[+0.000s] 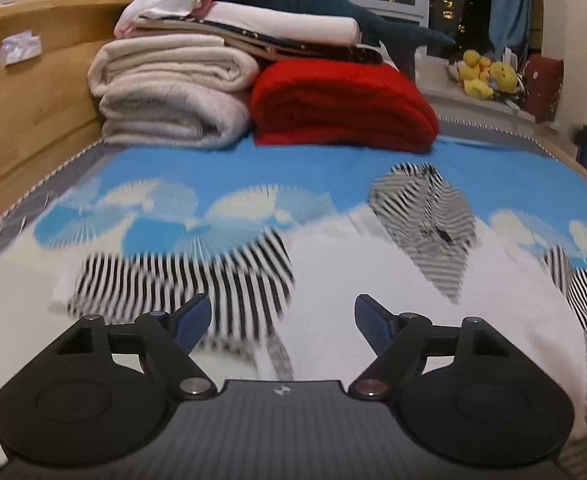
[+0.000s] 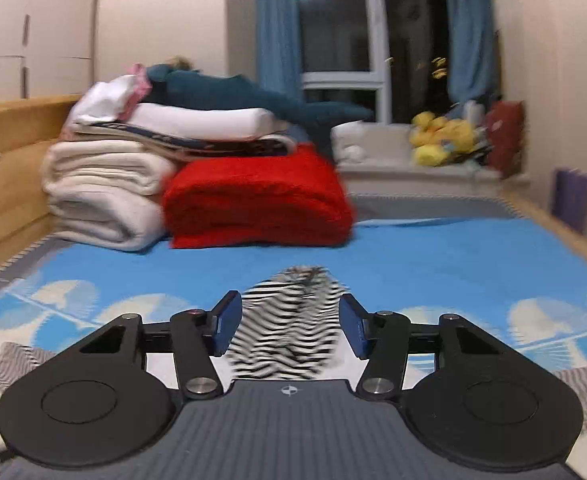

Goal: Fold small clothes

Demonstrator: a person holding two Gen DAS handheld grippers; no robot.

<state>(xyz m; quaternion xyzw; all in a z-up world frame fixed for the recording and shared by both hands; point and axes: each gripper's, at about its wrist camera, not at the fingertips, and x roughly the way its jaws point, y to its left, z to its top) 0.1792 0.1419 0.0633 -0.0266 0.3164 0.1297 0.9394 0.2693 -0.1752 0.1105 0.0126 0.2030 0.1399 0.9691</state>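
Now your left gripper (image 1: 283, 320) stood wide and empty above the striped garment (image 1: 181, 280); your right gripper (image 2: 287, 326) gaped, stripes lay unpinched between; flatten before folding

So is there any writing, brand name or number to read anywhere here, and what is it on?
No readable words or numbers.
Left gripper: a small round mark on its base, no letters.
Right gripper: the same mark.
Red bag on the windowsill: pale spots, too blurred to read.
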